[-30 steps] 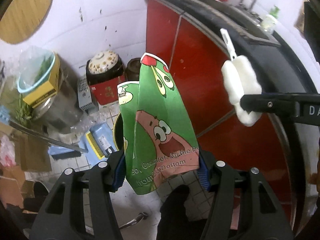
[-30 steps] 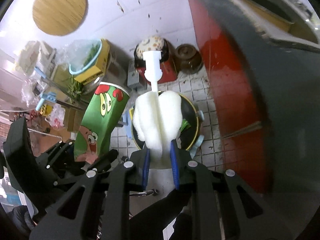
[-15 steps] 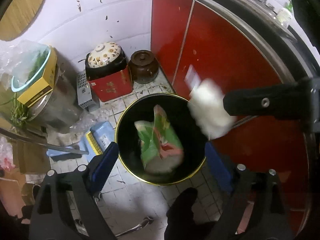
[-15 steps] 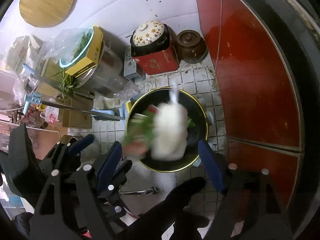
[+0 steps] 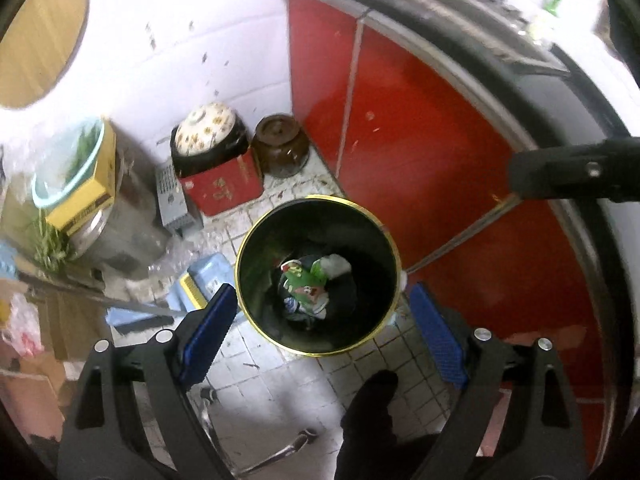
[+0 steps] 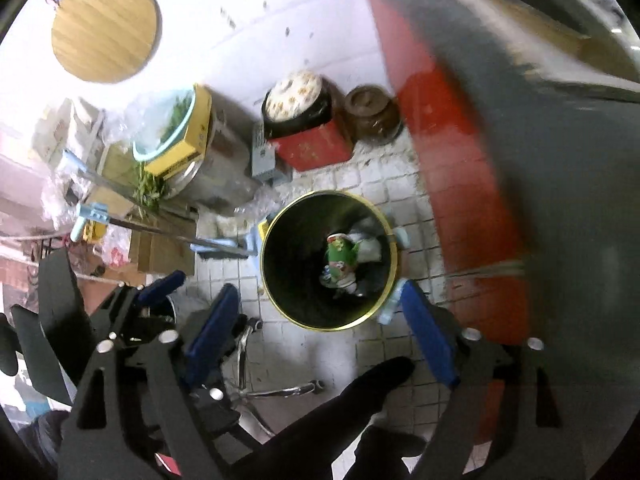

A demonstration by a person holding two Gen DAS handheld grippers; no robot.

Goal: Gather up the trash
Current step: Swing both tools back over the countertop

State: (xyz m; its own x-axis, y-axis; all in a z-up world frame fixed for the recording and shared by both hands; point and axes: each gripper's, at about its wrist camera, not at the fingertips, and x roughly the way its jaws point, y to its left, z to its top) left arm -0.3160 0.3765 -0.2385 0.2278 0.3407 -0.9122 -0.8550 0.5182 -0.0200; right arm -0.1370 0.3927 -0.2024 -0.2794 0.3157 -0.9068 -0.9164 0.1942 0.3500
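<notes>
A black trash bin with a gold rim [image 5: 256, 240] [image 6: 272, 288] stands on the tiled floor below both grippers. The green cartoon paper cup [image 5: 304, 284] [image 6: 340, 256] lies at its bottom, with the white fluffy duster [image 5: 336, 266] [image 6: 366, 246] beside it. My left gripper [image 5: 320, 336] is open and empty above the bin's near rim. My right gripper [image 6: 316, 336] is open and empty above the bin too; one of its black fingers [image 5: 568, 176] shows at the right of the left wrist view.
Red cabinet doors [image 5: 420, 152] under a dark counter run along the right. A red box with a flowered lid [image 5: 216, 168], a brown jar [image 5: 282, 148], a metal pot with a yellow box [image 5: 92, 200] and a blue dustpan [image 5: 200, 280] crowd the floor behind and left.
Both grippers opened and let go. The green cup and the white duster fell into the bin and now lie at its bottom.
</notes>
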